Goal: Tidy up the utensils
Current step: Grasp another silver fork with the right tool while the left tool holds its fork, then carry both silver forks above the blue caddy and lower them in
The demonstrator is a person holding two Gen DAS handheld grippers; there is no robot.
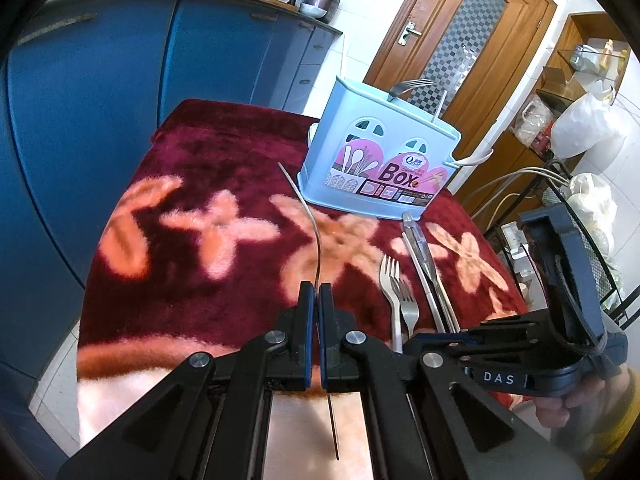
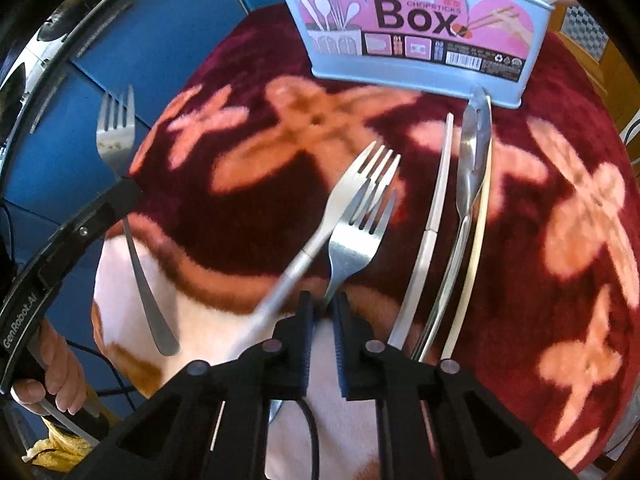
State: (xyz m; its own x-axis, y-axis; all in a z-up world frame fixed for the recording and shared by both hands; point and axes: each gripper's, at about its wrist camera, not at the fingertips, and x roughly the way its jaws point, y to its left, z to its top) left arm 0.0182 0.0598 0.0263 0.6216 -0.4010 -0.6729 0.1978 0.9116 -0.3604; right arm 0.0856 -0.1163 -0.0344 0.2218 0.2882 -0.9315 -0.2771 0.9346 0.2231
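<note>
My left gripper (image 1: 316, 292) is shut on a steel fork (image 1: 308, 216), seen edge-on as a thin curved line; the right wrist view shows that fork (image 2: 116, 132) raised at the left, tines up. My right gripper (image 2: 322, 308) points down at the blanket, its jaws closed on the neck of a second fork (image 2: 354, 240). A third fork (image 2: 360, 176) with a matte handle lies partly under it. To their right lie a knife (image 2: 472, 160) and pale chopsticks (image 2: 436, 208). The light-blue utensil box (image 1: 380, 152) (image 2: 420, 20) stands behind, holding a fork (image 1: 412, 84).
A maroon fleece blanket (image 1: 200, 160) with pink flowers covers the table. Blue cabinets (image 1: 100, 100) stand left, a wooden door (image 1: 460, 40) behind, and cluttered shelves with bags (image 1: 580, 120) right. A hand (image 2: 56, 360) holds the left tool.
</note>
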